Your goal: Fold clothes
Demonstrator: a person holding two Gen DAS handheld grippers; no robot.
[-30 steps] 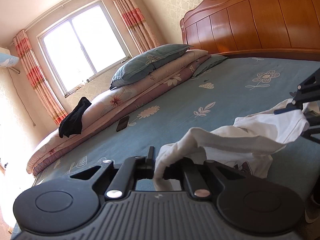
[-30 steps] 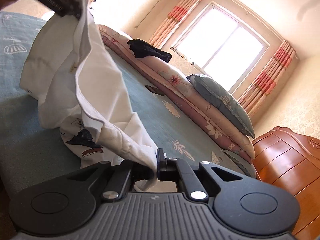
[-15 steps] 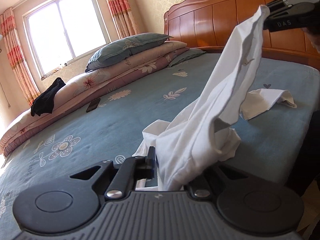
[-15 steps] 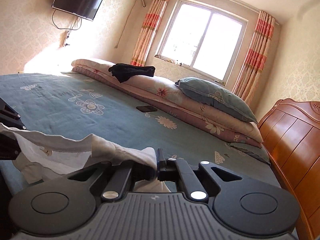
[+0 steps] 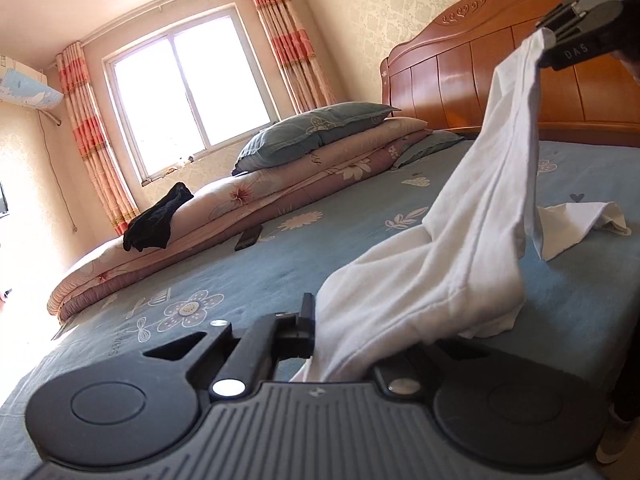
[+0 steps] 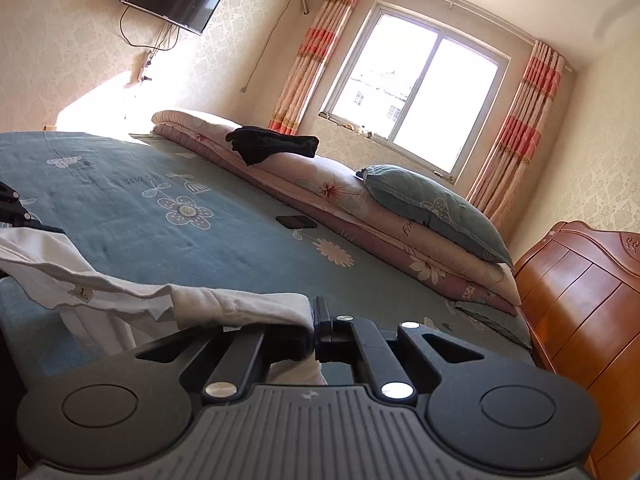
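**White garment lifted between two closed grippers**

Raised since a second ago, the right gripper (image 5: 560,34) now sits at the upper right of the left view, lettered "DAS", clamped on one end of the white garment (image 5: 472,240). From there the creased cloth slopes down over the blue floral bedsheet (image 5: 248,276) to the left gripper (image 5: 316,332), whose jaws have just closed on its other end. A small tag (image 6: 82,294) shows a "J".

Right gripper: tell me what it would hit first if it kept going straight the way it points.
Probably the blue bedsheet: the right gripper, shut on the white garment, points slightly down across the bed. Beyond that lie the dark phone and the rolled floral quilt. Depth is unclear.
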